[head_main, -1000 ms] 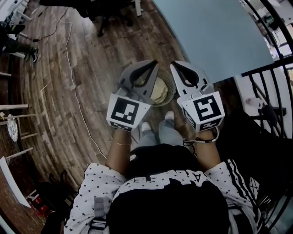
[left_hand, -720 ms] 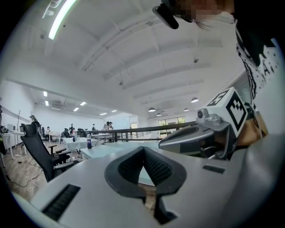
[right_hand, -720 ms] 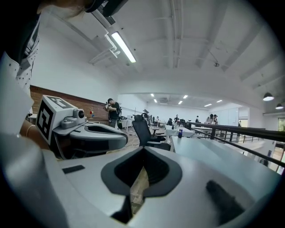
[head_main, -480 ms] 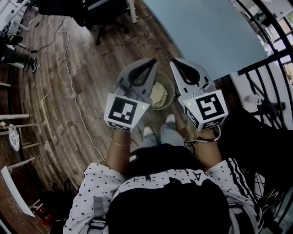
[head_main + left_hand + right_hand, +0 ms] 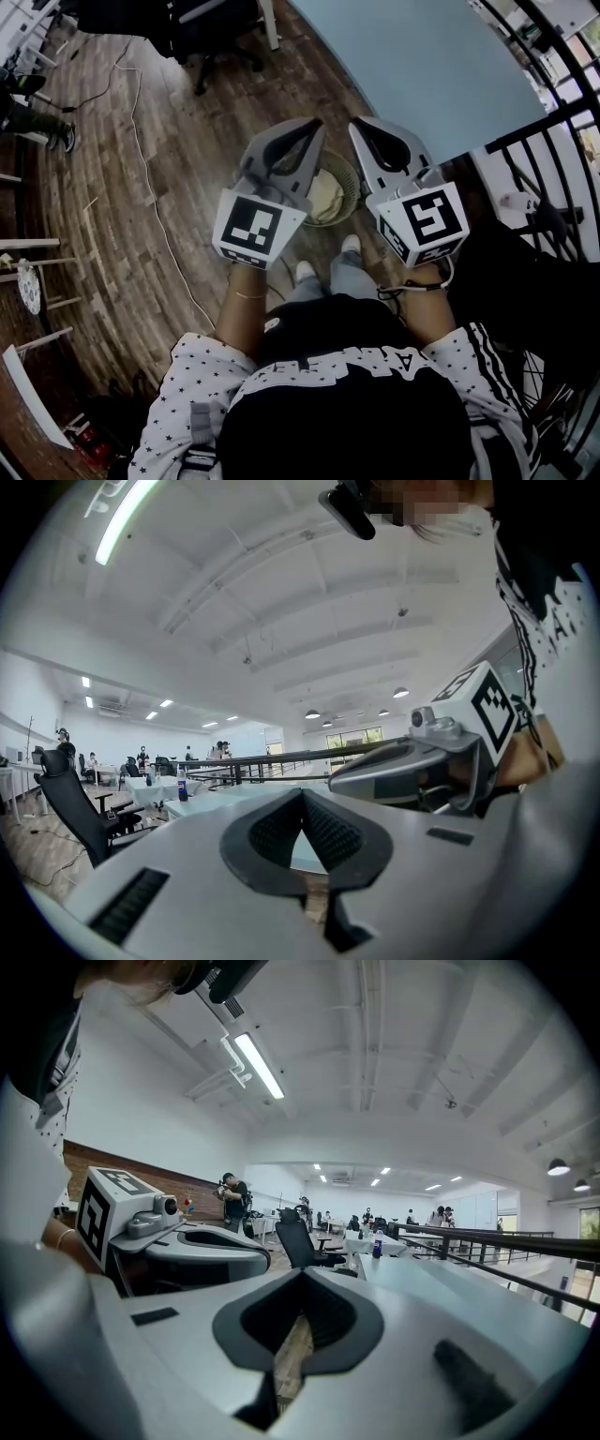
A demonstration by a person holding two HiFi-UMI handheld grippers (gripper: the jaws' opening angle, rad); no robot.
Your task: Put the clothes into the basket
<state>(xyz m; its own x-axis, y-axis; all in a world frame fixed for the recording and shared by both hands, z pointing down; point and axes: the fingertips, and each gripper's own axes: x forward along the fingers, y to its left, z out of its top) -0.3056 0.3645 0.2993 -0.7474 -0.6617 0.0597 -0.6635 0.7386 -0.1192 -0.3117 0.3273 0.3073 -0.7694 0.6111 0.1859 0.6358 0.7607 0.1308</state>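
Observation:
A round wicker basket [image 5: 350, 176] stands on the wooden floor just in front of the person's feet, with pale cloth [image 5: 324, 194] lying inside it. Both grippers are held level above it, side by side. My left gripper [image 5: 316, 123] [image 5: 302, 795] is shut with nothing between its jaws. My right gripper [image 5: 355, 125] [image 5: 302, 1278] is also shut and empty. The grippers cover much of the basket in the head view. Each gripper view looks out across the room and shows the other gripper beside it.
A light blue table [image 5: 441, 66] stands beyond the basket at the upper right. A black railing [image 5: 553, 141] runs along the right. A black office chair [image 5: 211, 33] and a white cable [image 5: 150, 178] are on the floor to the left.
Both grippers have risen a little over the basket, staying shut and empty. The basket and its cloth have not moved.

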